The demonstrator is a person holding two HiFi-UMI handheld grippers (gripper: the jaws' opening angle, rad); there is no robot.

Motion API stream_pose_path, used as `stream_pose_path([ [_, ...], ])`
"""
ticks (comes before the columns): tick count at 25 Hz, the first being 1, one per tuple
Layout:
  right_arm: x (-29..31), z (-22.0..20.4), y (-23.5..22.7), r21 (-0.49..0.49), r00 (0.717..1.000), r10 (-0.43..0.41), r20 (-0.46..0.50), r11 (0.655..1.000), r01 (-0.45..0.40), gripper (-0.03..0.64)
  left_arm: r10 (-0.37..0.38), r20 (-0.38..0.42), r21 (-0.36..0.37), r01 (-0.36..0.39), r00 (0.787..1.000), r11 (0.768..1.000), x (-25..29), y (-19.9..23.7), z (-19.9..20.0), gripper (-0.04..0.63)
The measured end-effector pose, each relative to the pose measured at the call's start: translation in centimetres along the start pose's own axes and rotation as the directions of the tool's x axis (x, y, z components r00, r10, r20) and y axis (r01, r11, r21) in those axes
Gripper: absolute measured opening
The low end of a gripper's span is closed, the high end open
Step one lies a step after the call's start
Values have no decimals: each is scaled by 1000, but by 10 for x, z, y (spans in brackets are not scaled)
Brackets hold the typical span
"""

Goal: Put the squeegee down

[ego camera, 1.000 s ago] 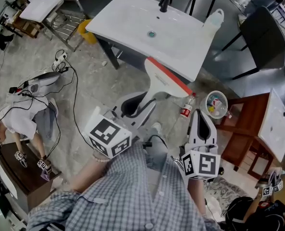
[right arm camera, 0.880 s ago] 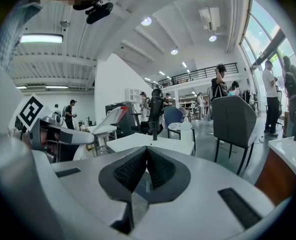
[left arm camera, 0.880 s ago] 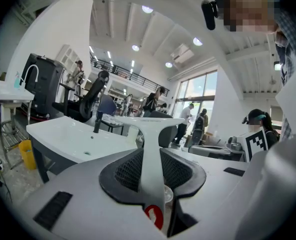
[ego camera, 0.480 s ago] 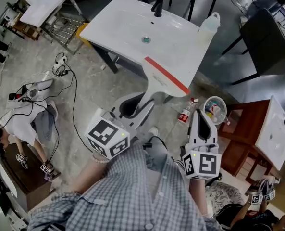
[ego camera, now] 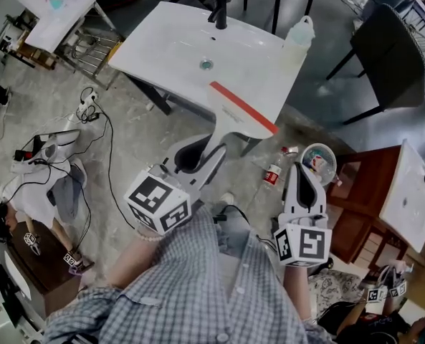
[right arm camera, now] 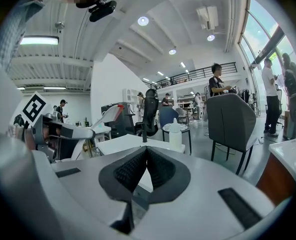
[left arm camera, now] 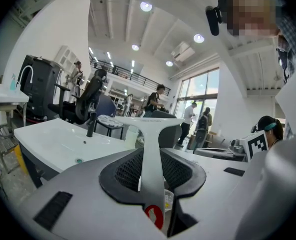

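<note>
White plastic with a red rubber edge, the squeegee (ego camera: 235, 117) looks light and stiff. The narrow handle seems the best place to hold it, though smooth plastic may slip.

Head view: the left claw (ego camera: 211, 155) holds this handle. The blade is over the near edge of the white sink (ego camera: 170, 40); I cannot tell if it touches. The right claw (ego camera: 302, 172) is beside it, above the floor.

Left gripper view: the jaws stand partly apart, with the pads pressed on the handle.

Right gripper view: the jaws are together, with nothing between them.
</note>
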State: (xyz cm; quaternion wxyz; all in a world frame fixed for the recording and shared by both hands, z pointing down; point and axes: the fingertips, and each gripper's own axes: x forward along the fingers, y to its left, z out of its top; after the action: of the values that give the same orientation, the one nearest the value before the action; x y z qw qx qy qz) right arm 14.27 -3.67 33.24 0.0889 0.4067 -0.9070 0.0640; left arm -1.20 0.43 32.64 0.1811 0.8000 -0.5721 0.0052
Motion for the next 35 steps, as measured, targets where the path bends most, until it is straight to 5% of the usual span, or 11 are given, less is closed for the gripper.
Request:
stream_pose_path([
  [22,21,0,-27,29,995,-103,-10,994,103,8,-111,-64,54,114,992,992,54,15,10,107],
  [35,55,2,-30,58,979,-200,-42,978,203,8,-260,-191,123,286,946,950,95,48,5,107],
])
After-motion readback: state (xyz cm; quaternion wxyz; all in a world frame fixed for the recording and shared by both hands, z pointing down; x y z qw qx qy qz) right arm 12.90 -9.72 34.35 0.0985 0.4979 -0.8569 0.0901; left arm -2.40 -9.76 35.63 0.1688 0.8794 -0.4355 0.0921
